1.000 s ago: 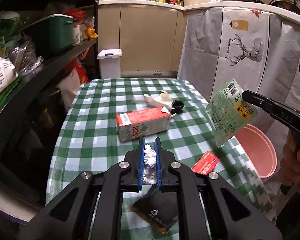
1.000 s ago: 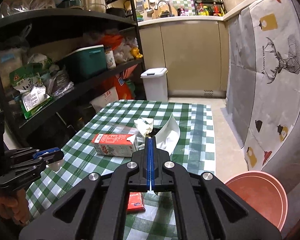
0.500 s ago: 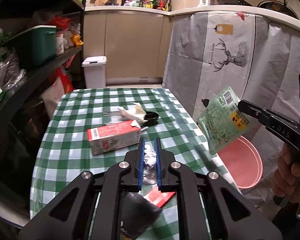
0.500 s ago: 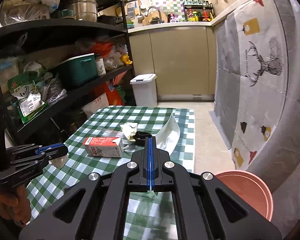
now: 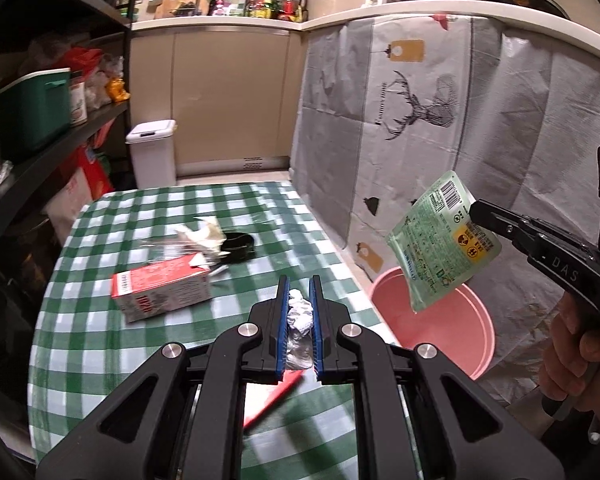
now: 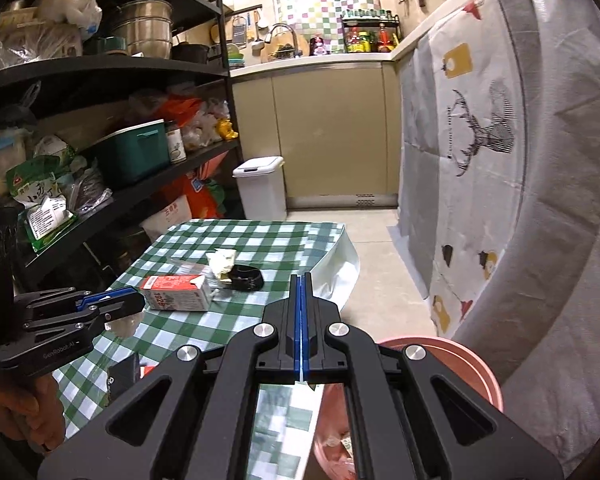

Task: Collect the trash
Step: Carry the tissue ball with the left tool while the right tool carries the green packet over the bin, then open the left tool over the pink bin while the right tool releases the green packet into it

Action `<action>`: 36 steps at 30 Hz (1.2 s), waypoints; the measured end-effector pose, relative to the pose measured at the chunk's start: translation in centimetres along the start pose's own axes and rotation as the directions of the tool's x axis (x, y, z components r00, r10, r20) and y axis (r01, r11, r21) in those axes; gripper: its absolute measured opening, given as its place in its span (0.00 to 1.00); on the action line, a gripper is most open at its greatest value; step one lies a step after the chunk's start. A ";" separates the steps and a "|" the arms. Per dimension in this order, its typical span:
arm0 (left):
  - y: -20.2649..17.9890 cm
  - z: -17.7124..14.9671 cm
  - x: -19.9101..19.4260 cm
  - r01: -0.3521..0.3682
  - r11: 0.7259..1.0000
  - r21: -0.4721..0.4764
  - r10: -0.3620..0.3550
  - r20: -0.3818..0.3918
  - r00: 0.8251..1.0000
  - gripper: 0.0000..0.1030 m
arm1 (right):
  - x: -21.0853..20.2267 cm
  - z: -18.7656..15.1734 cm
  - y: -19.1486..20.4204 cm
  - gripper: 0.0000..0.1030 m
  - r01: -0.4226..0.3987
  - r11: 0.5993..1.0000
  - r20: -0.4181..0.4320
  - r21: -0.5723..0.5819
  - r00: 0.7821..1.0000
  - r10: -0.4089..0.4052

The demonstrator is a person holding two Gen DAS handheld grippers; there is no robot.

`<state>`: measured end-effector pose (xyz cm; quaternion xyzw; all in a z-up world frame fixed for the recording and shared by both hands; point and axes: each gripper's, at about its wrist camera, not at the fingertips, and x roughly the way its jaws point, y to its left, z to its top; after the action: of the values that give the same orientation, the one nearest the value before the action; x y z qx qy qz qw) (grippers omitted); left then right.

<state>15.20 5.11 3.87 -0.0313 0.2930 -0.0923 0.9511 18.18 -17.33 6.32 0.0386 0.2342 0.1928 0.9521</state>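
Observation:
My left gripper (image 5: 299, 292) is shut on a crumpled white tissue (image 5: 300, 316), held above the table's right side. My right gripper (image 6: 302, 280) is shut on a green plastic pouch (image 5: 440, 240); in the left wrist view the pouch hangs above the pink bucket (image 5: 452, 320). In the right wrist view only the pouch's thin edge shows between the pads, and the bucket (image 6: 460, 364) lies below the gripper. A red and white milk carton (image 5: 160, 292) lies on its side on the green checked table (image 5: 100, 344). Beside it are a crumpled wrapper (image 5: 202, 234) and a black lid (image 5: 238, 242).
A red flat packet (image 5: 272, 400) lies on the table under my left gripper. A dark packet (image 6: 124, 372) sits near the table's front edge. Black shelves (image 6: 100, 68) full of goods stand left. A white bin (image 5: 152, 152) stands behind the table. A deer-print cloth (image 5: 420, 120) hangs right.
Both grippers have swung to the right, toward the pink bucket. The pouch now hangs over the bucket. The tissue stays clamped in my left gripper.

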 end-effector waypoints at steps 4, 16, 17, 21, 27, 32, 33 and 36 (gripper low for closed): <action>-1.8 0.1 0.6 0.023 1.000 0.012 -0.023 -0.006 1.000 0.10 | -0.9 -0.1 -1.2 0.00 0.028 1.000 0.009 0.005 1.000 -0.029; -5.6 0.8 2.4 0.068 0.997 0.024 -0.068 -0.010 0.998 0.10 | -2.4 -0.5 -4.2 0.00 0.109 0.994 0.002 0.029 0.994 -0.110; -5.9 0.9 2.6 0.069 0.997 0.025 -0.068 -0.011 0.998 0.10 | -2.5 -0.5 -4.5 0.00 0.113 0.993 0.002 0.037 0.994 -0.113; -7.2 1.1 3.4 0.080 0.997 0.021 -0.079 -0.016 0.997 0.10 | -2.9 -0.2 -5.3 0.00 0.136 0.989 0.005 0.056 0.991 -0.136; -9.1 1.1 4.8 0.103 0.994 0.031 -0.102 -0.039 0.994 0.10 | -3.3 -0.2 -6.8 0.01 0.180 0.981 -0.006 0.073 0.984 -0.180; -11.2 1.1 6.2 0.118 0.992 0.047 -0.115 -0.065 0.991 0.10 | -3.1 -0.5 -7.6 0.01 0.215 0.974 -0.029 0.069 0.977 -0.213; -11.7 1.1 6.5 0.119 0.992 0.049 -0.115 -0.071 0.991 0.10 | -3.2 -0.6 -7.7 0.01 0.220 0.973 -0.029 0.067 0.975 -0.218; -12.6 1.2 7.2 0.122 0.991 0.056 -0.117 -0.079 0.990 0.10 | -3.1 -0.7 -8.1 0.01 0.228 0.971 -0.032 0.071 0.973 -0.227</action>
<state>19.69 -8.62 2.31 -0.0164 0.3234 -0.1591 0.9327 18.13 -26.00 5.76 0.0445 0.2555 0.0740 0.9630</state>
